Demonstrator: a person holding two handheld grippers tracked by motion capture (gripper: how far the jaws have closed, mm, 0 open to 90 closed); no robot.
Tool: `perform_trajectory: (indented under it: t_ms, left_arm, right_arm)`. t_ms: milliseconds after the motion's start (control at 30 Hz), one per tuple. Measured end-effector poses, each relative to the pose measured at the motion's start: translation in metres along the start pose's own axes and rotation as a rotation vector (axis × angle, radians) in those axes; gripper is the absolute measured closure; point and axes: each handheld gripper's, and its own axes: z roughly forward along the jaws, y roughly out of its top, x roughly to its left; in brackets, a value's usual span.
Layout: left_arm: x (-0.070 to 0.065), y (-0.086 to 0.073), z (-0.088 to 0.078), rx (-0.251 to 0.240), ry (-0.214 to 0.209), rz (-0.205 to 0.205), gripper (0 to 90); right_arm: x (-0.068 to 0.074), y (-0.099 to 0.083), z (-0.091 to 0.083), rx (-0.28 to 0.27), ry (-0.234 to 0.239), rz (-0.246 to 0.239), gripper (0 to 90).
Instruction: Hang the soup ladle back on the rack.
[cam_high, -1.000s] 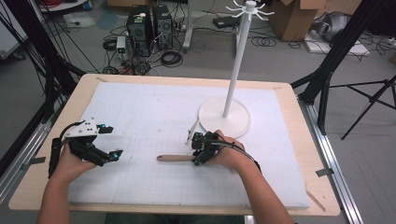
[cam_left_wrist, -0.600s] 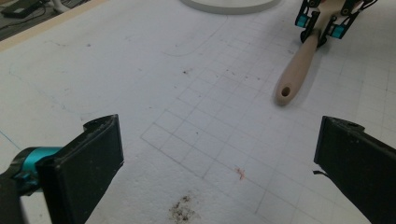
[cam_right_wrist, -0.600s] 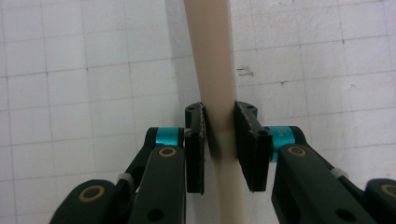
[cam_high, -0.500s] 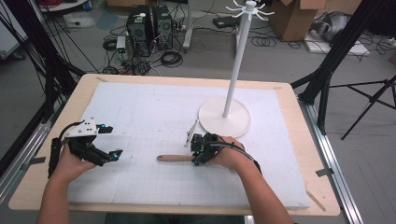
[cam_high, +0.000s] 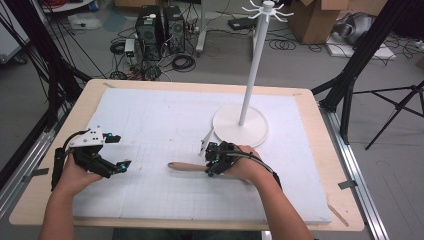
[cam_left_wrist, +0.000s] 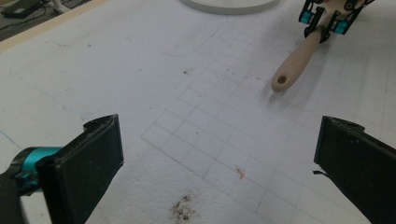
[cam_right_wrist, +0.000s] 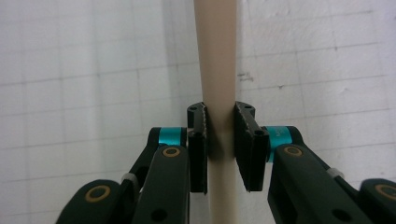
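A light wooden handle (cam_high: 187, 166) lies level on the white gridded mat (cam_high: 175, 115), its holed end pointing left. My right gripper (cam_high: 209, 167) grips it near the right end. In the right gripper view both black pads press the sides of the handle (cam_right_wrist: 217, 56), and the jaws of the right gripper (cam_right_wrist: 220, 116) have just been closing on it. My left gripper (cam_high: 120, 151) rests at the mat's left, jaws wide apart. The left gripper (cam_left_wrist: 219, 154) has only bare mat between its jaws, with the handle (cam_left_wrist: 299, 58) and the right gripper (cam_left_wrist: 327, 18) farther off.
A white stand with a round base (cam_high: 240, 125), a tall pole (cam_high: 252, 65) and hooks at the top rises just behind the right hand. The mat lies on a wooden table (cam_high: 320, 150). Computers, cables and tripods crowd the floor beyond.
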Motion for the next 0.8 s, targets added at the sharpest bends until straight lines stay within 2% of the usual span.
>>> perform_trajectory:
  t_ms: [233,333,633,800]
  left_arm:
    - [-0.001,0.001,0.000,-0.001,-0.001,0.003,1.7]
    - [-0.001,0.001,0.000,-0.004,0.000,0.000,1.7]
    - [-0.001,0.001,0.001,-0.002,-0.004,0.005,1.7]
    - [-0.001,0.001,0.000,-0.001,-0.003,0.006,1.7]
  right_arm:
    - [0.002,-0.008,-0.026,-0.129,-0.013,0.013,77.0]
    - [0.003,-0.012,-0.036,-0.173,-0.038,0.011,77.0]
    - [0.007,-0.027,-0.063,-0.305,-0.094,0.044,76.9]
    - [0.009,-0.038,-0.078,-0.401,-0.123,0.066,77.0]
